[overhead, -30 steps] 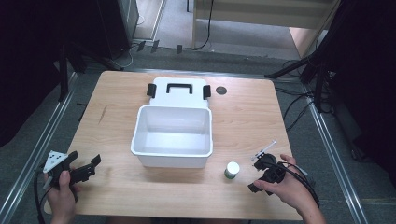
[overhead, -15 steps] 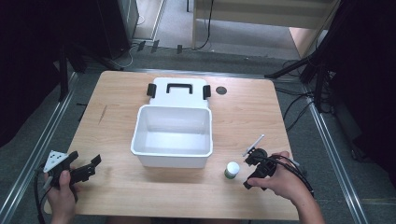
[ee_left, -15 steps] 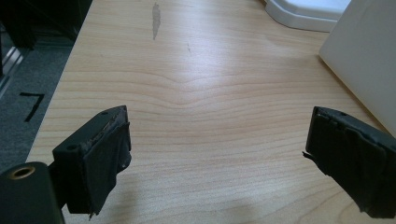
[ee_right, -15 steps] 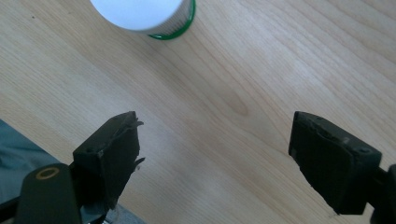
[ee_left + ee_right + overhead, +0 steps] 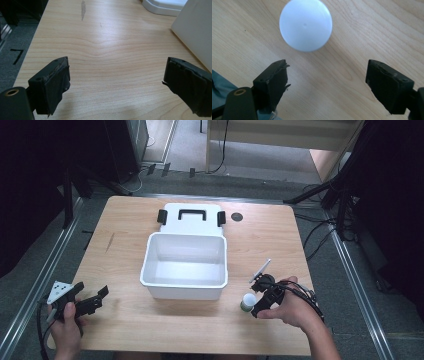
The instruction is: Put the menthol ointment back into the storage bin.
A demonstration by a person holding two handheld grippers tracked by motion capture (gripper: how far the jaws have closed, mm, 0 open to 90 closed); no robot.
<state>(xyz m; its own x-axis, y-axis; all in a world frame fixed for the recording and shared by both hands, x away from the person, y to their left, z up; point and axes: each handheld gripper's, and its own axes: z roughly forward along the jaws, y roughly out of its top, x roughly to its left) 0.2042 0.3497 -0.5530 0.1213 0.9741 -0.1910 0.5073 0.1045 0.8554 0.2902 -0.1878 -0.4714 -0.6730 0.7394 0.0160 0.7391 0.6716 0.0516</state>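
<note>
A small bottle with a round white cap [image 5: 247, 301] stands on the wooden table [image 5: 150, 330], just right of the white bin [image 5: 184, 265]. My right gripper [image 5: 258, 298] sits close to the bottle's right side, pointing down at it. In the right gripper view the white cap [image 5: 305, 25] lies just ahead of the right gripper [image 5: 327, 70], whose jaws stand wide and have just been closing a little, with nothing between them. My left gripper [image 5: 98, 300] rests at the table's front left corner, open. In its own view the left gripper [image 5: 117, 66] has bare wood between the jaws.
The open white bin is empty, and its lid [image 5: 190, 217] with a black handle and black latches lies flat behind it. A dark round disc [image 5: 237, 216] sits right of the lid. The bin's wall [image 5: 197, 32] is at the right of the left gripper view.
My right gripper has moved left across the table, up to the white-capped bottle. The left gripper has stayed where it was.
</note>
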